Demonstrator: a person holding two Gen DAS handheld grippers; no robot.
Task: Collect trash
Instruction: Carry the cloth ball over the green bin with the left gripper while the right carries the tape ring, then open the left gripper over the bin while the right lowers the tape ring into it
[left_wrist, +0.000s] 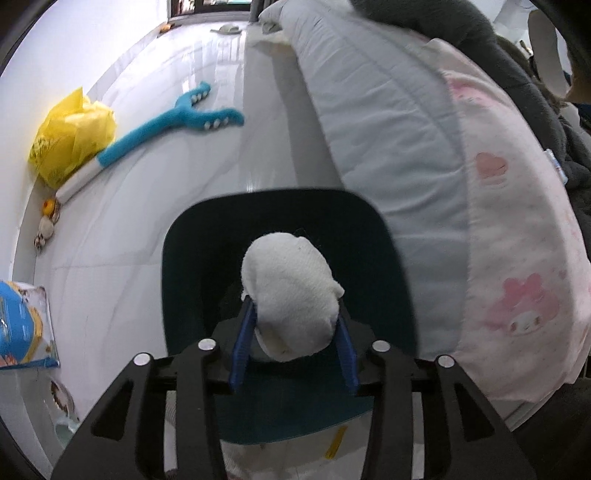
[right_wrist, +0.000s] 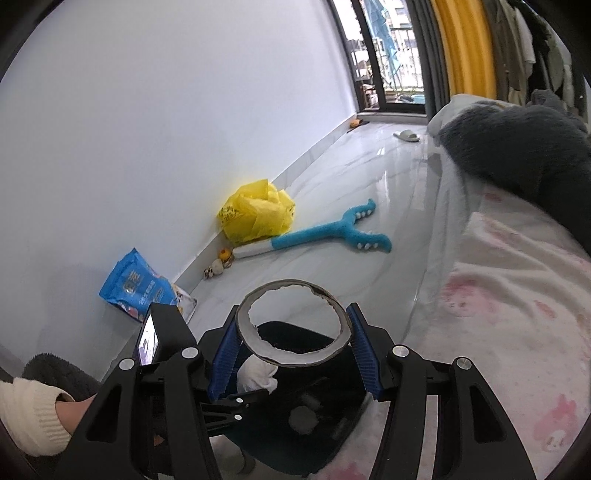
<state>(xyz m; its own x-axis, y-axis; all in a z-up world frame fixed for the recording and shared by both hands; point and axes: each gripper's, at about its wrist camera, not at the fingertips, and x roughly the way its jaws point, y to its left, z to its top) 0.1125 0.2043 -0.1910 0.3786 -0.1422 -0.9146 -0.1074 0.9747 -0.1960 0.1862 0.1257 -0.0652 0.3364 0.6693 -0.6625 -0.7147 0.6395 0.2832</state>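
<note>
In the left wrist view my left gripper (left_wrist: 294, 310) points down over a dark teal bin (left_wrist: 184, 258). A crumpled white tissue wad (left_wrist: 291, 280) sits between its blue pads and touches both. The right wrist view shows the same wad (right_wrist: 256, 373) hanging over the bin's dark opening (right_wrist: 332, 398). My right gripper (right_wrist: 291, 314) is shut on a torn grey cardboard ring (right_wrist: 295, 359). It holds the ring by its sides just above the bin.
A yellow plastic bag (right_wrist: 255, 216), a blue plush claw toy (right_wrist: 332, 232), a blue snack bag (right_wrist: 136, 288) and small toys (right_wrist: 218, 267) lie on the glossy floor by the white wall. A bed with a pink-patterned blanket (right_wrist: 517, 314) fills the right. A hand in a cream sleeve (right_wrist: 33, 417) is at the lower left.
</note>
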